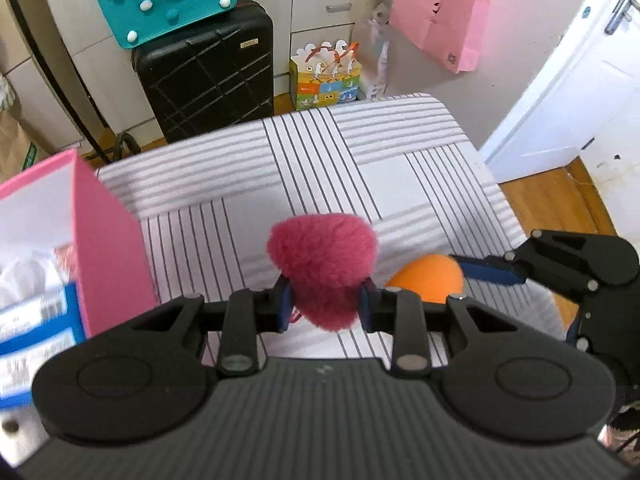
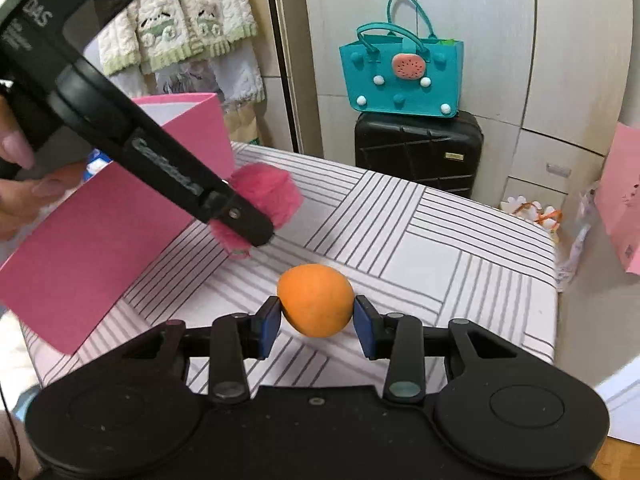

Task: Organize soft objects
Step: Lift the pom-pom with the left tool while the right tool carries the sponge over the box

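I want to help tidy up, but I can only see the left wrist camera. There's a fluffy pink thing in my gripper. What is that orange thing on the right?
Observer: It's a smooth orange ball, and the right gripper is shut on it, with a blue pad pressed against each side.
Operator: Is it lying on the stripy cloth?
Observer: No, it's held up off the striped cloth.
Operator: Where's my pink fluffy thing from there?
Observer: The pink pompom is in the left gripper, right beside the open pink box.
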`<state>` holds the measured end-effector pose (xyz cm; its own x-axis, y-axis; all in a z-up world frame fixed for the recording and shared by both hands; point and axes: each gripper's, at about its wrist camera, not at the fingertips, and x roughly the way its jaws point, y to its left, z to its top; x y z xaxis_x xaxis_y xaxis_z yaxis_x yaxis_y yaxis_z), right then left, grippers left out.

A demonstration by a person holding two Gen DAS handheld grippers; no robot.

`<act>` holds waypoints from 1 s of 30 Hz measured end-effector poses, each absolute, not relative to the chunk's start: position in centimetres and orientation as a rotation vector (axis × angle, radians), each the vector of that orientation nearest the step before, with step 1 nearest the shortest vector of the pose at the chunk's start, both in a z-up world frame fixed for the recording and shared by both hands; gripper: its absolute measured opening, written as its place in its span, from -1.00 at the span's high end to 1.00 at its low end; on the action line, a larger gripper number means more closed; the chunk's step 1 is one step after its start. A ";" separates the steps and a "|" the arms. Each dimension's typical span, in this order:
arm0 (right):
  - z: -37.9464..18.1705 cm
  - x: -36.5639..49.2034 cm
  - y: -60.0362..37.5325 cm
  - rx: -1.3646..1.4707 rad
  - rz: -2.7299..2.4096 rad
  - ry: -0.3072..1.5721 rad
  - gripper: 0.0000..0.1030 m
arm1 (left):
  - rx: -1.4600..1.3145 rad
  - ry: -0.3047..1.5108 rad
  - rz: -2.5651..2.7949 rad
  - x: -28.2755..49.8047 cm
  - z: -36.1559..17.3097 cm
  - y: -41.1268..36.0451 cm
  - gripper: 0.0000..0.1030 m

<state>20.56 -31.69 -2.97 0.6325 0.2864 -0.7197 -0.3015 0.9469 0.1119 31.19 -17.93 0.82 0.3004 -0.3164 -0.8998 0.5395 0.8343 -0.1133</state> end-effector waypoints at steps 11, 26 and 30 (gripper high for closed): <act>1.3 14.5 -29.8 0.052 0.343 0.899 0.13 | 0.205 1.114 -0.664 23.1 4.9 -13.6 0.41; 7.2 7.3 -23.1 -0.002 0.475 0.908 0.12 | 0.179 1.085 -0.687 13.2 8.7 -4.8 0.40; 8.2 6.6 -21.8 -0.007 0.505 0.920 0.12 | 0.165 1.065 -0.676 10.8 9.8 -2.2 0.39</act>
